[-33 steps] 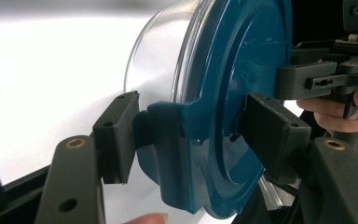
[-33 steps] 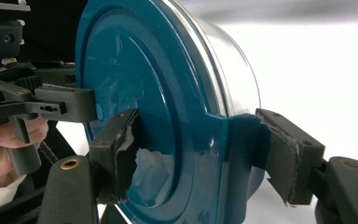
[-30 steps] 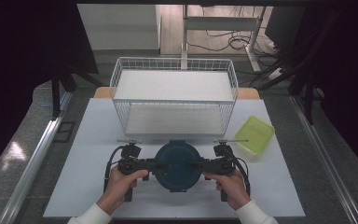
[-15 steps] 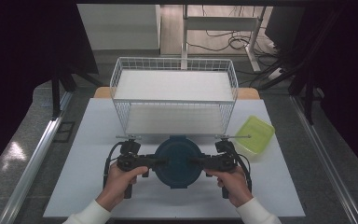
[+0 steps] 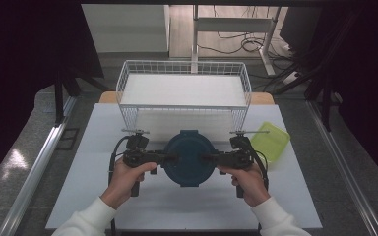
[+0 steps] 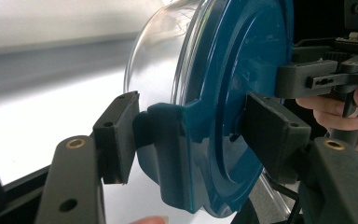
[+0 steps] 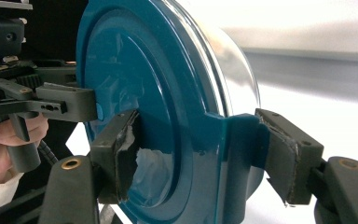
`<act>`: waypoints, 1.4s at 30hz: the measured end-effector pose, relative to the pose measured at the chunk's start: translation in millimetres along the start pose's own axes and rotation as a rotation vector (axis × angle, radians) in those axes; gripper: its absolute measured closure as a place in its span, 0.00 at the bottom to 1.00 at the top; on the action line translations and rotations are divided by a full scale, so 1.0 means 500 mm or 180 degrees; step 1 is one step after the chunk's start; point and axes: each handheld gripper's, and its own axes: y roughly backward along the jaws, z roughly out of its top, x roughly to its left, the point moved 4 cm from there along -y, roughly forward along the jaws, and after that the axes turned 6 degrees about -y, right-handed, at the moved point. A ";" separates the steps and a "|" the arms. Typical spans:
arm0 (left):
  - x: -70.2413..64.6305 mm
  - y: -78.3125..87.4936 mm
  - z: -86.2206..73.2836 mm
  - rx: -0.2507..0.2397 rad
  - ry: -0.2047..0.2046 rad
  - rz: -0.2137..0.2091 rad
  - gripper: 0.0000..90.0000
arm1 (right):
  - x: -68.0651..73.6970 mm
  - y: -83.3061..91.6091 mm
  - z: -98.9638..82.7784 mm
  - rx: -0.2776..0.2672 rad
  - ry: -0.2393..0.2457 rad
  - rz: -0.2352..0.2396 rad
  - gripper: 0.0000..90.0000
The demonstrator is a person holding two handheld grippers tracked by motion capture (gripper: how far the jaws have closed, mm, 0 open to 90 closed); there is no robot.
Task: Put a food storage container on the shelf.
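A round clear container with a dark teal lid (image 5: 189,157) hangs a little above the white table, held level between both grippers. My left gripper (image 5: 170,158) is shut on the latch tab at the lid's left edge. My right gripper (image 5: 208,158) is shut on the tab at its right edge. In the left gripper view the lid (image 6: 233,84) stands edge-on, the left gripper (image 6: 191,135) pinching its tab between both pads (image 6: 119,135). In the right gripper view the lid (image 7: 144,79) sits in the right gripper (image 7: 200,149), whose worn pads (image 7: 286,158) press on rim and tab.
A white wire basket (image 5: 133,118) stands on the table just behind the container. A lime-green plastic tub (image 5: 270,140) lies to the right, close to the right hand. The white table top (image 5: 177,209) runs to its front edge below the sleeves.
Both hands have risen together with the container held between them; it has come up off the table and sits higher in the high view, nearer the basket's front.
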 end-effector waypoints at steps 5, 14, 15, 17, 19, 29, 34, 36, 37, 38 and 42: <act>-0.005 0.010 0.018 -0.0025 -0.0054 0.0026 0.42 | 0.009 0.006 0.015 -0.0042 0.0022 0.0021 0.36; -0.015 0.029 0.059 -0.0087 -0.0117 0.0041 0.42 | 0.030 0.023 0.052 -0.0113 0.0073 0.0042 0.37; -0.016 0.031 0.063 -0.0098 -0.0123 0.0046 0.42 | 0.031 0.025 0.056 -0.0119 0.0076 0.0044 0.37; -0.017 0.034 0.071 -0.0111 -0.0142 0.0053 0.42 | 0.034 0.027 0.063 -0.0124 0.0084 0.0055 0.37; -0.018 0.038 0.080 -0.0114 -0.0153 0.0062 0.42 | 0.037 0.029 0.070 -0.0139 0.0076 0.0067 0.37; -0.028 0.060 0.126 -0.0182 -0.0235 0.0082 0.42 | 0.057 0.044 0.105 -0.0246 0.0085 0.0123 0.38; -0.031 0.072 0.147 -0.0252 -0.0261 0.0092 0.42 | 0.072 0.053 0.128 -0.0277 0.0145 0.0109 0.38; -0.031 0.073 0.150 -0.0265 -0.0262 0.0094 0.42 | 0.074 0.054 0.132 -0.0284 0.0155 0.0110 0.38; -0.031 0.077 0.159 -0.0289 -0.0276 0.0104 0.42 | 0.077 0.055 0.141 -0.0295 0.0183 0.0115 0.38; -0.031 0.078 0.163 -0.0299 -0.0281 0.0106 0.42 | 0.078 0.055 0.146 -0.0296 0.0184 0.0119 0.38; -0.027 0.080 0.179 -0.0327 -0.0269 0.0099 0.42 | 0.083 0.056 0.166 -0.0285 0.0190 0.0113 0.38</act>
